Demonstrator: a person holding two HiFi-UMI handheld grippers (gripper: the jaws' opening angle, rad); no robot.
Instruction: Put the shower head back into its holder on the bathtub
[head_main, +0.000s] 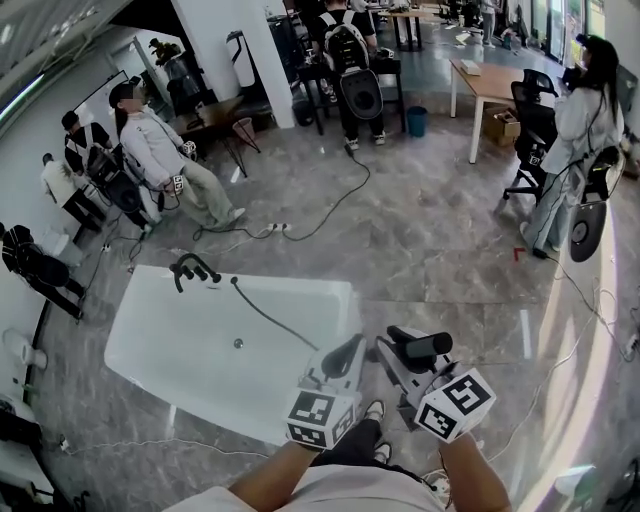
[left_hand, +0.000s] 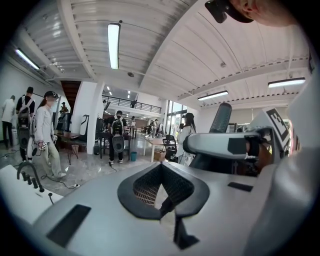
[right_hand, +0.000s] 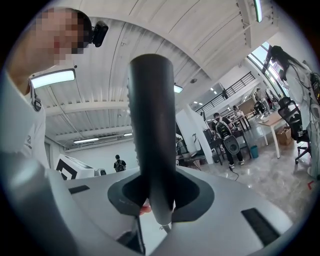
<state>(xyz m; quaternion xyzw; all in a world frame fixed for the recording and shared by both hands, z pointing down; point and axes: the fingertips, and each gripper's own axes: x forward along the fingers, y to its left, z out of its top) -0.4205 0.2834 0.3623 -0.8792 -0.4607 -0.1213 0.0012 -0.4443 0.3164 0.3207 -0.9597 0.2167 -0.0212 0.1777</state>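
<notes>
Your R gripper (head_main: 398, 350) is clamped on the head (head_main: 422, 345) by its dark handle. In the right gripper view the handle (right_hand: 151, 125) stands straight up out of the jaws, gripped near its lower end. L gripper (head_main: 345, 358) is closed w/ nothing in it, jaws together, just beside the R one. Both hover at the tub's (head_main: 150, 340) right end, the R one seemingly just outside the rim. The hose (head_main: 275, 318) runs from the far rim diagonally across the tub twd the grippers.

The holder (head_main: 192, 268) looks like part of the black fitting at the tub's far-left corner, well apart from the head. It's too small to make out the cradle itself. So the step is the carry, prob. early in the task.

To do it well:
- Take the head back along the hose line twd that corner.
- Keep the hose slack inside the tub so it can't snag on the rim.
- The grip is low, so the head may swing. Hold the wrist steady and don't loosen.
- Line the handle up w/ the cradle before lowering, seat it fully, then let go.
- L gripper is free to steady the hose if needed.
</notes>
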